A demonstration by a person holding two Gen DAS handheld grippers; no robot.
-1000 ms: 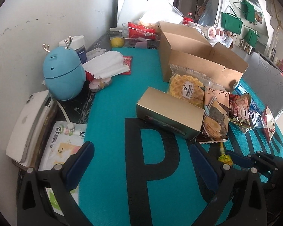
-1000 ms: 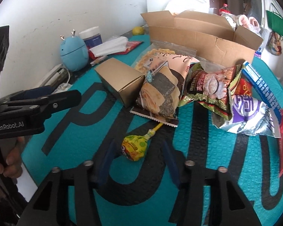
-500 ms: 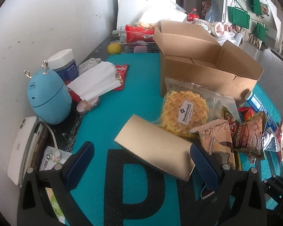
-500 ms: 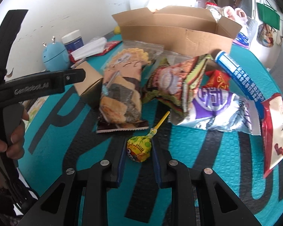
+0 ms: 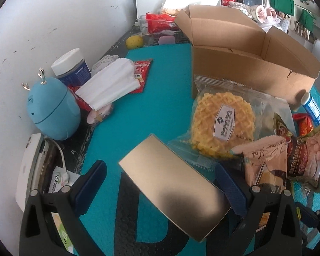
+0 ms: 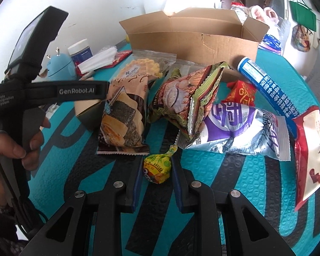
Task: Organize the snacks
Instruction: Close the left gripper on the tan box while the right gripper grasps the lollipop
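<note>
While cardboard box (image 6: 192,36) at far counter (image 5: 164,98) looks empty, snacks lie loose. Right claw (image 6: 156,168) pinches lollipop (image 6: 156,167); left claw (image 5: 162,183) spread around gold box (image 5: 172,185). Barely started.

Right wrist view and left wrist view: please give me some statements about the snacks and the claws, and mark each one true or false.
1. The right claw grips the lollipop. True.
2. The left claw is shut. False: its fingers stand wide apart around the gold box.
3. The cardboard box stands open. True.
4. The waffle bag lies inside the cardboard box. False: it lies on the teal mat in front of it.
</note>
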